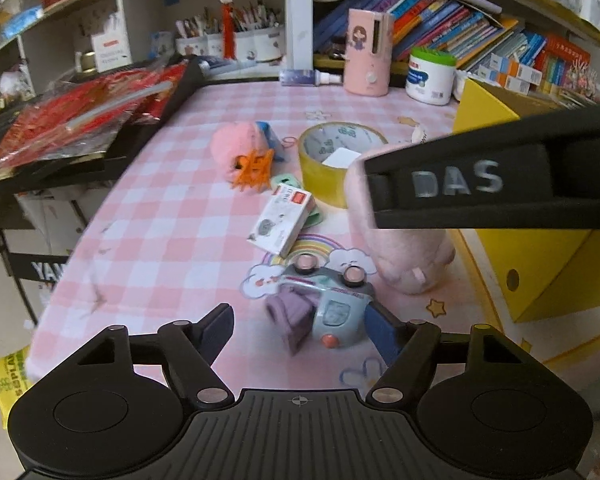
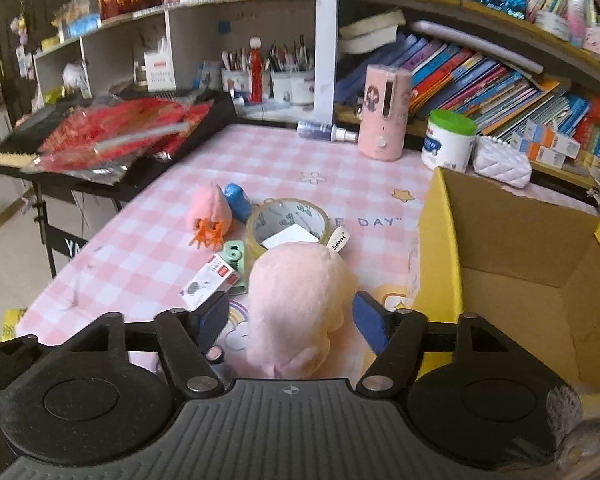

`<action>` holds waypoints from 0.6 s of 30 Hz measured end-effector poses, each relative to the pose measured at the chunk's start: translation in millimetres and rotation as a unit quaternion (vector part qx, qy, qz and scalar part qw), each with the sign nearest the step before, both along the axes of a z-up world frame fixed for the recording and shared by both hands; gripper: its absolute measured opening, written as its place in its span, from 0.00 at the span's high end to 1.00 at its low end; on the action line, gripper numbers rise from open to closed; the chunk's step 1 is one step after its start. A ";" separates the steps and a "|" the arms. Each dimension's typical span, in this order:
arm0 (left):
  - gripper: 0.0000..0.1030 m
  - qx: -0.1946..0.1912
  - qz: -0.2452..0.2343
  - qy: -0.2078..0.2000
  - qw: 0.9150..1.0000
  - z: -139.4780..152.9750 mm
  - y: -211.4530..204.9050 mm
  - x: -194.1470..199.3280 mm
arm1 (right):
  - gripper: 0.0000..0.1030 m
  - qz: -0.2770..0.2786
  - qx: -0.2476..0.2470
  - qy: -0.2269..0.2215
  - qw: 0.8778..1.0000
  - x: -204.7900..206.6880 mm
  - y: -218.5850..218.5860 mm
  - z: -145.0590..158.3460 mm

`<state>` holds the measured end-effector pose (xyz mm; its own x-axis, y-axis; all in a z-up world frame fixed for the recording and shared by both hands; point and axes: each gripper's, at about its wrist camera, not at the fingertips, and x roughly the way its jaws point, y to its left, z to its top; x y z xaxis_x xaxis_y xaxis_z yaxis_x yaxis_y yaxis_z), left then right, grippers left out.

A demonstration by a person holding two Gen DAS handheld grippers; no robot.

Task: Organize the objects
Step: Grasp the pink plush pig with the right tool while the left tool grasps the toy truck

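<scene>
In the left wrist view the left gripper (image 1: 302, 334) is hanging at lower centre over the pink checked tablecloth (image 1: 160, 216), its fingers spread either side of a small blue toy camera (image 1: 332, 312) with a purple strap, the right pad touching or nearly touching its side, while the right gripper's black arm is crossing the right of the frame over a pink plush toy (image 1: 404, 256). In the right wrist view the right gripper (image 2: 290, 318) is sitting at lower centre with its fingers parted around the pink plush toy (image 2: 296, 300) without pressing it, just left of the open yellow cardboard box (image 2: 540, 276), with the tape roll (image 2: 286, 220) lying just above it.
</scene>
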<state>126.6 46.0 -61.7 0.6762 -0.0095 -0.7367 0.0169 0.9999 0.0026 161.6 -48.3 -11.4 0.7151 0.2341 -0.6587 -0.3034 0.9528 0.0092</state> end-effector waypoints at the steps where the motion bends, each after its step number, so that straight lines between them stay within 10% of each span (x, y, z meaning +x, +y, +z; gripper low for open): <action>1: 0.29 0.001 -0.002 0.002 1.000 -2.0 -0.9 4.3 | 0.25 0.001 -0.005 0.002 1.000 5.1 1.9 -2.3; 13: 0.42 -0.006 -0.019 0.016 1.000 -19.5 -4.1 24.4 | 0.19 0.002 -0.057 0.058 0.997 54.5 16.6 -40.2; 18: 0.42 -0.014 -0.011 0.013 1.000 -11.6 0.8 16.4 | 0.40 0.004 -0.036 0.066 0.997 60.1 12.6 -44.5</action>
